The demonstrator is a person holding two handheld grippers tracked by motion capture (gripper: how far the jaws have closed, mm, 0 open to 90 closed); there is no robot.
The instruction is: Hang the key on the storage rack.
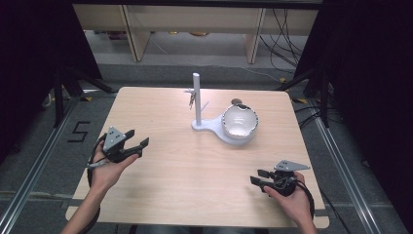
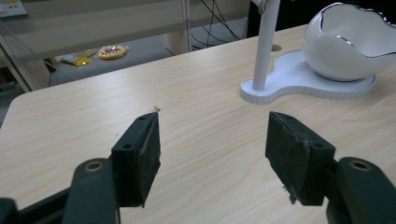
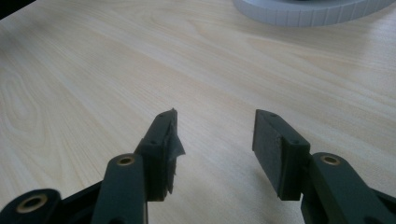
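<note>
A white stand [image 1: 197, 100] with an upright post and small side pegs rises from a white base plate [image 1: 209, 127] at the middle back of the wooden table [image 1: 185, 165]. A white egg-shaped bowl [image 1: 239, 121] with a jagged silver rim sits on that base, to the right of the post. Something small hangs from a peg near the post's top [image 1: 191, 99]. My left gripper [image 1: 137, 138] is held above the table's left side, open, nothing between its pads [image 2: 147, 151]. The right gripper [image 1: 258, 176] rests low at the front right, open and empty; its pads [image 3: 271, 144] hover over bare wood.
In the left gripper view the post [image 2: 265, 44], base plate [image 2: 299, 77] and bowl [image 2: 348, 39] lie ahead to the right. Shelving legs and cables stand on the floor beyond the table's far edge. Black tripod legs [image 1: 68, 83] flank the table on both sides.
</note>
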